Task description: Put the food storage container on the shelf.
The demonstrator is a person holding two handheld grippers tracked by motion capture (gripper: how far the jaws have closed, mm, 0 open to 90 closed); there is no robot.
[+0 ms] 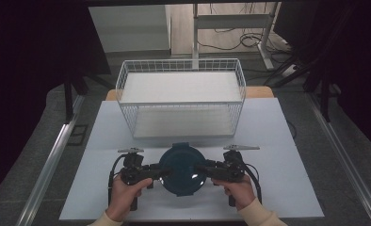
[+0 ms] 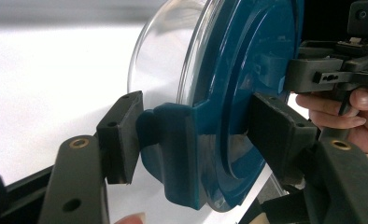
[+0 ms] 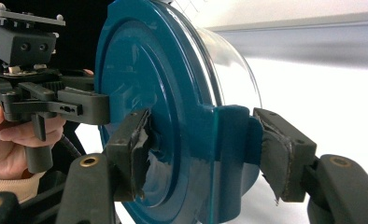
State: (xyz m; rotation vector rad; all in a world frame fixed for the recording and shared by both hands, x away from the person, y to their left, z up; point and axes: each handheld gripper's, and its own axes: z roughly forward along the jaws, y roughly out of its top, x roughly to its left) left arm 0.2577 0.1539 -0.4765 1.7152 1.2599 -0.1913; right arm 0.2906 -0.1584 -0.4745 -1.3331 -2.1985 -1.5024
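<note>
A round clear glass container with a dark teal clip-on lid [image 1: 181,170] is at the table's near middle, lid facing up. My left gripper [image 1: 158,172] grips its left edge and my right gripper [image 1: 203,168] its right edge. In the left gripper view the gripper [image 2: 196,135] is shut on the container [image 2: 229,79], one pad on a lid clip [image 2: 173,140] and the other on the lid's top. The right gripper [image 3: 209,149] is likewise shut on the container [image 3: 145,70], clamping a lid clip [image 3: 231,140]. Whether the container rests on the table I cannot tell.
A white wire basket [image 1: 181,63] stands just behind the container, in the middle of the white tabletop [image 1: 278,188]. A person's hands [image 1: 127,195] hold both grippers from the near edge. Dark curtains and stand legs surround the table.
</note>
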